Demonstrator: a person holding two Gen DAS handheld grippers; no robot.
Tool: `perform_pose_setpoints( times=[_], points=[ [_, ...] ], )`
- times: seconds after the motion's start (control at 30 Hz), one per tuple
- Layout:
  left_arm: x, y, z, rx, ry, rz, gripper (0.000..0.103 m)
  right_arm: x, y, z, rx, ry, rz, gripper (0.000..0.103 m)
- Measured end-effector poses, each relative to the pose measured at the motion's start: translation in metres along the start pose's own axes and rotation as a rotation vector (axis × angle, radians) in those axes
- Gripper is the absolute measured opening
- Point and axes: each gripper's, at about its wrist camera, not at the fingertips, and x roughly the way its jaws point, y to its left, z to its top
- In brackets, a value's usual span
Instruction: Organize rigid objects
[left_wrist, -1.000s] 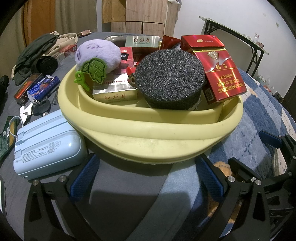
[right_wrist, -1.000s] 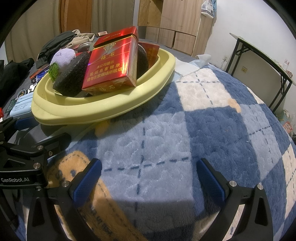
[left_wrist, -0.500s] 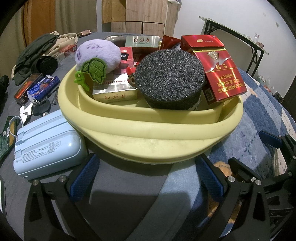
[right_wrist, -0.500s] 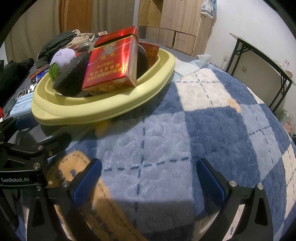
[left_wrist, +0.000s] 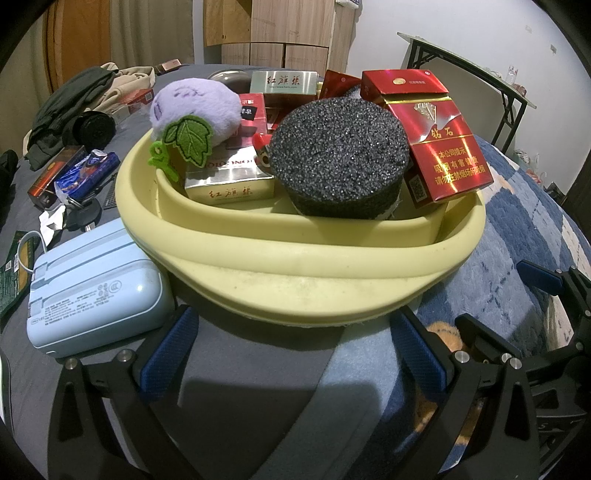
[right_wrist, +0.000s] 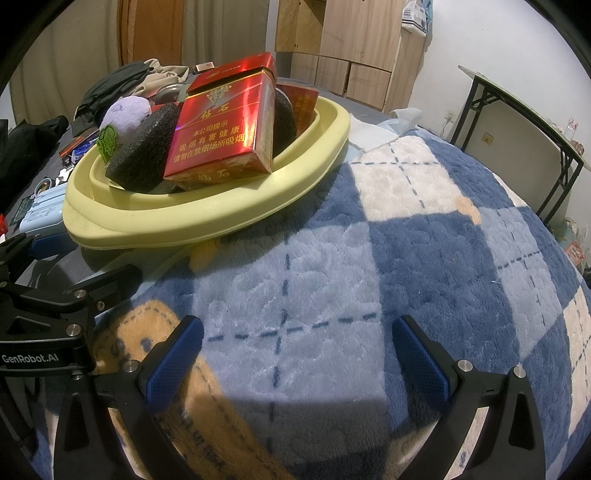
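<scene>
Both tools, left tool and right tool, are hovering wide and empty over the bed's checked blanket. Beyond, one yellow oval basin is lying lengthwise across the left view, holding one black sponge, one purple plush and one upright red cigarette pack tilting rightward.

**Bedroom with wood cabinets and a folding table**

Pale wooden cabinets are standing against the far wall, with a curtain hanging to their left. A white wall is running along the right, where a black-legged folding table is standing. A blue-and-cream checked blanket is covering the bed, lying partly in shadow.
</scene>
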Motion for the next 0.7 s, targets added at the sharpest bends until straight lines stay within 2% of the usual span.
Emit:
perform_pose_setpoints(
  times=[0.7],
  points=[
    [0.0013, -0.0006, 0.001, 0.0, 0.0, 0.0, 0.103, 0.0005, 0.0002, -0.0001, 0.0, 0.0, 0.0, 0.103]
  ],
)
